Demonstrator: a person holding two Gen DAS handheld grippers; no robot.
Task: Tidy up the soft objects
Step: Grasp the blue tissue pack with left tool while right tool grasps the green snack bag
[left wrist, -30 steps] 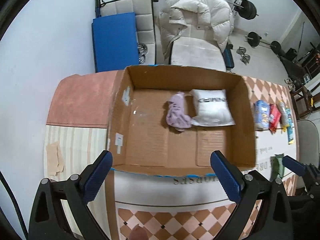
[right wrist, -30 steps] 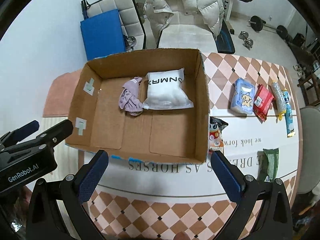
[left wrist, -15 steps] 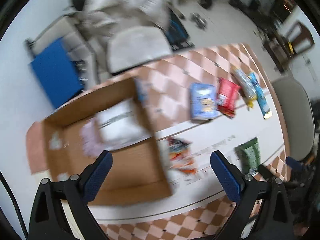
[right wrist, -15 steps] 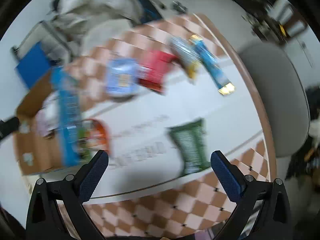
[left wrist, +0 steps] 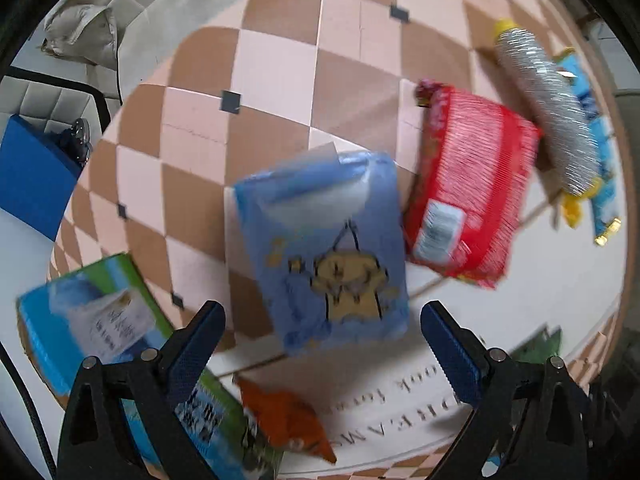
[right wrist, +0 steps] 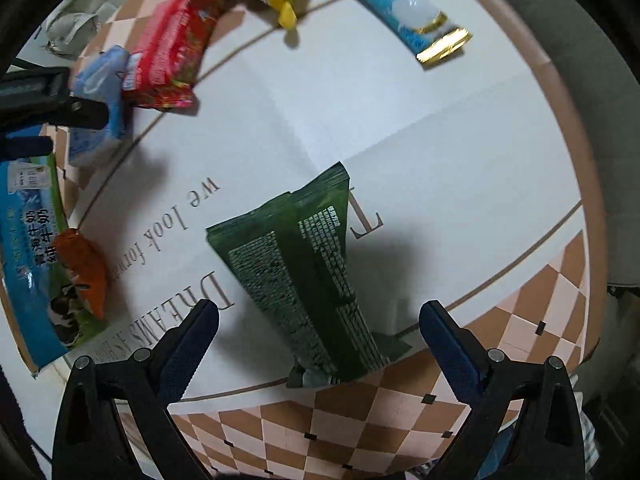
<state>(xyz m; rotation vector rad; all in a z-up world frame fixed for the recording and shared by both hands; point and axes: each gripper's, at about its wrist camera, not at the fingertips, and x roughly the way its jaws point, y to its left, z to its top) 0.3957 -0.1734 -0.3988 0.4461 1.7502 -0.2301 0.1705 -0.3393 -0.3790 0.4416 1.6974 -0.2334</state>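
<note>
Left gripper fingers spread wide above blue tissue pack lying on checkered desk, red packet touching it, right gripper fingers wide apart over green pouch, box interior hidden, carton side at left edge

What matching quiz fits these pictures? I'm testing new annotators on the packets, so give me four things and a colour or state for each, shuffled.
Things:
1. packet between the left gripper's fingers
2. packet between the right gripper's fingers
3. packet touching the blue packet's right side
4. both grippers

Colours or states:
A. red
B. open
C. blue with a yellow cartoon figure
D. dark green

Pairs: 1-C, 2-D (green packet), 3-A (red packet), 4-B
</note>
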